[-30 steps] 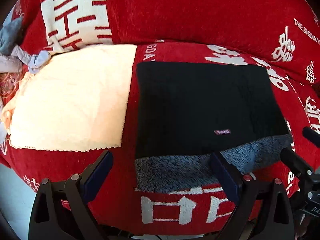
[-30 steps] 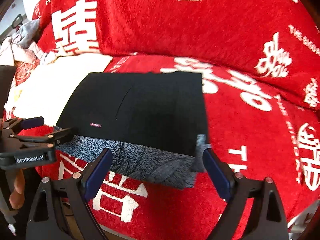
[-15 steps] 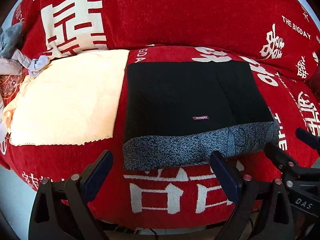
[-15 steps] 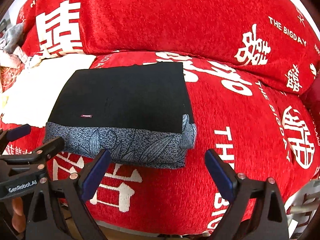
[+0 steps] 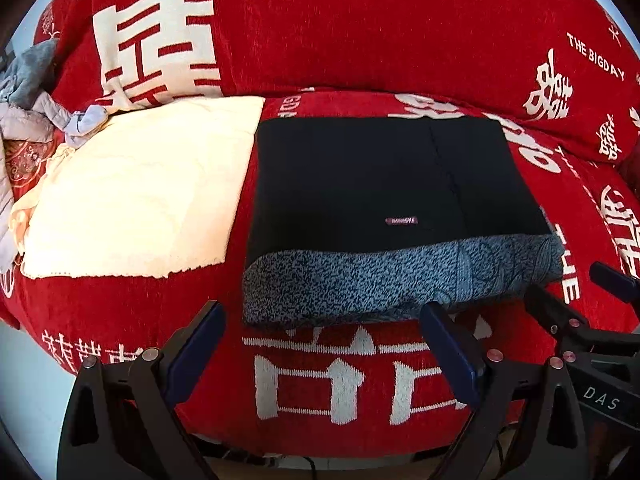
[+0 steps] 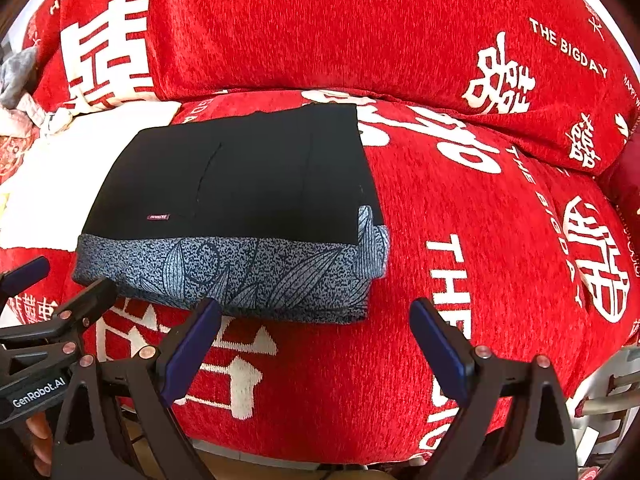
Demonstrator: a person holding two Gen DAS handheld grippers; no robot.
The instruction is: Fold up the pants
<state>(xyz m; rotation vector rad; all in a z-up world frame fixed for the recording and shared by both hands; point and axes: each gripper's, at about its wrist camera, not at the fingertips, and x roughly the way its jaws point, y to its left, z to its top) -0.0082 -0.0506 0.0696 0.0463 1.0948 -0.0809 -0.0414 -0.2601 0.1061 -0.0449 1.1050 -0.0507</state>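
Observation:
The folded pants (image 5: 384,184) lie as a flat black rectangle on the red sofa seat, with a blue-grey leaf-patterned lining (image 5: 400,280) showing along the near edge. In the right wrist view the pants (image 6: 248,184) sit left of centre. My left gripper (image 5: 320,344) is open, just short of the near edge, holding nothing. My right gripper (image 6: 316,340) is also open and empty, in front of the pants' right corner. The right gripper (image 5: 580,312) shows at the right edge of the left wrist view, and the left gripper (image 6: 52,300) at the left edge of the right wrist view.
A cream towel (image 5: 136,192) lies on the seat left of the pants. Crumpled grey clothes (image 5: 28,92) pile at the far left. The red backrest (image 5: 360,28) with white characters rises behind. Bare red seat (image 6: 480,240) stretches right of the pants.
Both grippers have drawn back toward the sofa's front edge, away from the pants, which now lie flat and free of the fingers. The pants have not shifted.

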